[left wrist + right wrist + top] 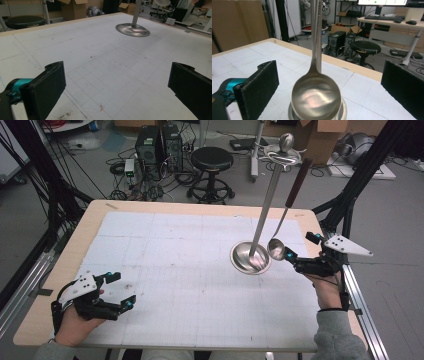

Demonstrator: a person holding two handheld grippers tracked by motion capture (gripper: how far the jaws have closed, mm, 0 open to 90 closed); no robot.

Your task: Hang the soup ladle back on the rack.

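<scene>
**Ladle hangs from the stand, both grippers empty**

Nearest the person, the left gripper [124, 291] rests at the near left corner of the worktop [100, 215], jaws spread wide with nothing between them; ahead of it lies bare gridded mat [105, 65] (a few dark smudges and a red fleck). At the right edge, the right gripper [299, 254] sits with its jaws apart too, either side of the ladle's bowl but not touching it, as the right gripper view shows.

The ladle [276, 248] hangs just beside the stand, bowl down and close over the stand's round steel base [241, 257], its long axis near upright and leaning slightly, the dark handle [298, 182] topmost. The stand's pole [266, 205] rises behind the ladle's shaft, directly in line from the right gripper.

Beyond the far edge, on the floor: a black stool [212, 159], two computer towers [159, 142], tangled cables and cardboard boxes [325, 132].
</scene>
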